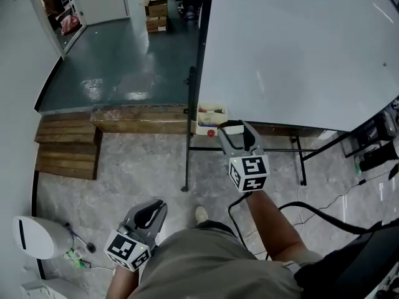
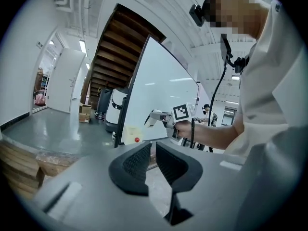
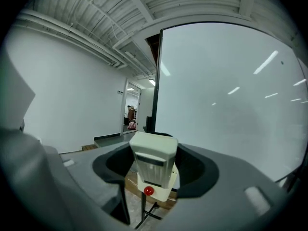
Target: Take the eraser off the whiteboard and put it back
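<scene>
While the right gripper (image 1: 239,137) has its fingers clamped on the cream eraser (image 3: 153,153), the eraser stands upright between them, off the whiteboard (image 3: 231,105), which lies beyond the fingertips and to their right. A cream tray (image 3: 161,193) with a red dot sits just past and below the fingertips. The left gripper (image 2: 153,154) has its fingers drawn together, with nothing between them

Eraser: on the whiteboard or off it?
Off. In the right gripper view the eraser is clamped between the right gripper's fingers, apart from the whiteboard beside it.
</scene>
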`<state>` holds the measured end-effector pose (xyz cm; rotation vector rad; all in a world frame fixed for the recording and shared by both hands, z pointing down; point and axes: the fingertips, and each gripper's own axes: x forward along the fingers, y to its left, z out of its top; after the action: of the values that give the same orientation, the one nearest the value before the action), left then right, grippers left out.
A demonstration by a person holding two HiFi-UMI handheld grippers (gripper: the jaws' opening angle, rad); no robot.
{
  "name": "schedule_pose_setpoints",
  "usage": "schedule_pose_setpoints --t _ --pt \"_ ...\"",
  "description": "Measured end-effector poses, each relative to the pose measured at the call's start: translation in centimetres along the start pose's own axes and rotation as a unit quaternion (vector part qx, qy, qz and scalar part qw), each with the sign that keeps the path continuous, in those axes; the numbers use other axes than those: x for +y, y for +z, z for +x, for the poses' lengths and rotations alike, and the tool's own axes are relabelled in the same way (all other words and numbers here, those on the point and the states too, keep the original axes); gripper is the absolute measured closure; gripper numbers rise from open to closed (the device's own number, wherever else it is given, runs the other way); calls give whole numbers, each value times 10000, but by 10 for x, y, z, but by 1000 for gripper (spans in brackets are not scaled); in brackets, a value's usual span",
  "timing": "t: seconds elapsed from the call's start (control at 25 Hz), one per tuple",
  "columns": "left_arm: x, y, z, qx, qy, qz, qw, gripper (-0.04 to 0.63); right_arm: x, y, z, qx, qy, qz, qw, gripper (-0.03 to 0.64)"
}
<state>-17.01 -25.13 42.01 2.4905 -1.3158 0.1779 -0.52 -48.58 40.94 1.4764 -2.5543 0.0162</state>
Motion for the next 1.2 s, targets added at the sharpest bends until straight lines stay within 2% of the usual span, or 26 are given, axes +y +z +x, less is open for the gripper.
schedule_pose_setpoints --t 0.44,1.2 --pt "24 10 21 100 318 -55 9994 571 -18 -38 61 170 62 153 9997 344" --pt "37 18 56 208 436 -153 9987 571 -22 -110 107 671 114 243 9974 344"
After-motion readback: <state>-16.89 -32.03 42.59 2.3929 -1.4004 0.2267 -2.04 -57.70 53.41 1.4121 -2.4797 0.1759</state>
